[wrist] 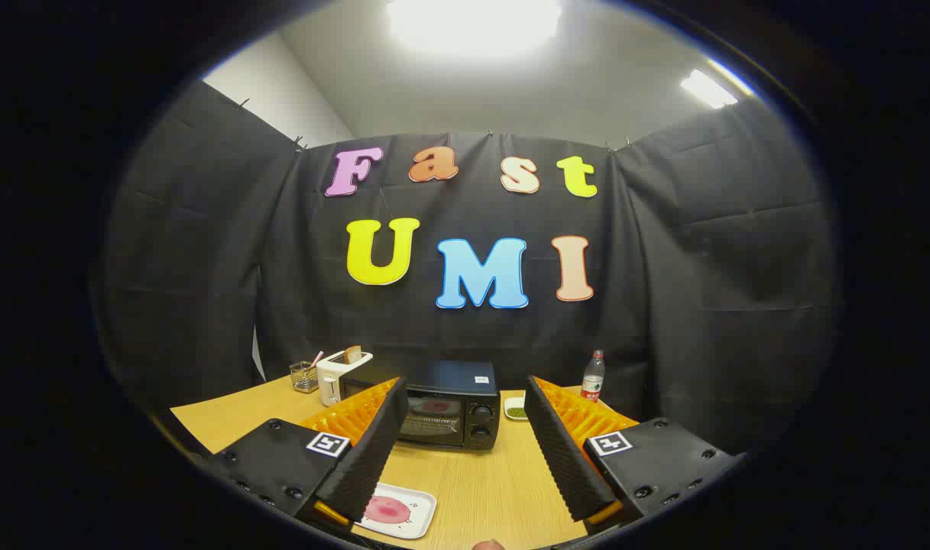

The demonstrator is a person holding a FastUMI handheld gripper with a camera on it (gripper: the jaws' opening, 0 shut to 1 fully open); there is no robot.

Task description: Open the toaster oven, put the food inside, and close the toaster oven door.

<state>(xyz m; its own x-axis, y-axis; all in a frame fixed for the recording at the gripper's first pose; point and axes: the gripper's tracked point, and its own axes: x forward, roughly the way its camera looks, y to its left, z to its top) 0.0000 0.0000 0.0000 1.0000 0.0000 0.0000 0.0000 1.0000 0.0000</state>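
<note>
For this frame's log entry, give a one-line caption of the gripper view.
Open hand-held gripper faces the closed toaster oven across the table; plate by one finger.

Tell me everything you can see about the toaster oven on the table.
The toaster oven is a small black box, seemingly metal, standing upright on the wooden table near the black cloth wall. Its glass door is shut, with a reddish glint and rack lines showing through. Two round knobs sit one above the other at the door's right. A small label is on top. It stands beyond the open fingers of the tool, which touch nothing. A white toaster stands beside it.
</note>
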